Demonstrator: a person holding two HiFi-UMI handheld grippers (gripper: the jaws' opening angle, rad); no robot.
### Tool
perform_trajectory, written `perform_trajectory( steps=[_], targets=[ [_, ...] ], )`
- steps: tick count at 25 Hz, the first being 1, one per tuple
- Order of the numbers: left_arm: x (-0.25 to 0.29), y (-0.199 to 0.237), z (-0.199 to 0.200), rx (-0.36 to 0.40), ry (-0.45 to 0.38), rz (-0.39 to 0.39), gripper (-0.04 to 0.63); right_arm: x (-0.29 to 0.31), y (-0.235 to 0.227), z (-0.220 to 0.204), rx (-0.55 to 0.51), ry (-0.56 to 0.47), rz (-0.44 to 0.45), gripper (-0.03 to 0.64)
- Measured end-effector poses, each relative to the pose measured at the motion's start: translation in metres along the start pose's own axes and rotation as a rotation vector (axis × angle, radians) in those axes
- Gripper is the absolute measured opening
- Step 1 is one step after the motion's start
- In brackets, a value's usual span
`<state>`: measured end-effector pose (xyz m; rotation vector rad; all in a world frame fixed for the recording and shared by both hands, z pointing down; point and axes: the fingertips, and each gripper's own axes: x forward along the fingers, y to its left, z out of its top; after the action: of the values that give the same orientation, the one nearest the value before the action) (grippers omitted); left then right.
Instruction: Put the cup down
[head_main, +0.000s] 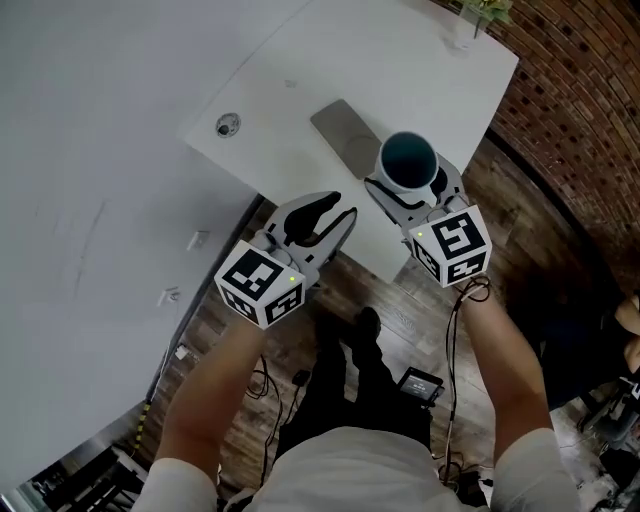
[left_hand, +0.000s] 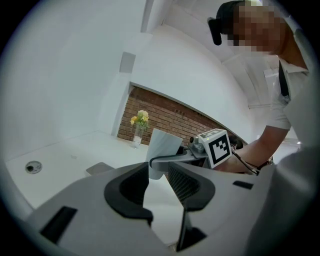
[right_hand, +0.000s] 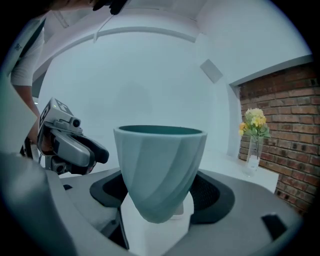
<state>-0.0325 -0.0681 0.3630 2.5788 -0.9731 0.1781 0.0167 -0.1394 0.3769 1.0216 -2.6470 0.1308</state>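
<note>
A pale teal ribbed cup stands upright between the jaws of my right gripper, which is shut on its lower body. It hangs over the near edge of the white table. In the right gripper view the cup fills the middle, its base low between the pads; whether it touches the table is unclear. My left gripper is to the left of it, by the table's edge, open and holding nothing. The left gripper view shows the cup and the right gripper's marker cube beyond the open jaws.
A flat grey mat lies on the table just beyond the cup. A round grommet sits at the table's left part, and a glass vase with yellow flowers at the far corner. A brick wall runs at right; cables and a black device lie on the wooden floor.
</note>
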Motion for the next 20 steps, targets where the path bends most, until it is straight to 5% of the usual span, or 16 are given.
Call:
perform_trajectory(
  steps=[20],
  targets=[
    [-0.007,0.019,-0.021,-0.015,0.044,0.056,0.120,0.075,0.007,-0.024,-0.035,0.046,0.004,0.376]
  ],
)
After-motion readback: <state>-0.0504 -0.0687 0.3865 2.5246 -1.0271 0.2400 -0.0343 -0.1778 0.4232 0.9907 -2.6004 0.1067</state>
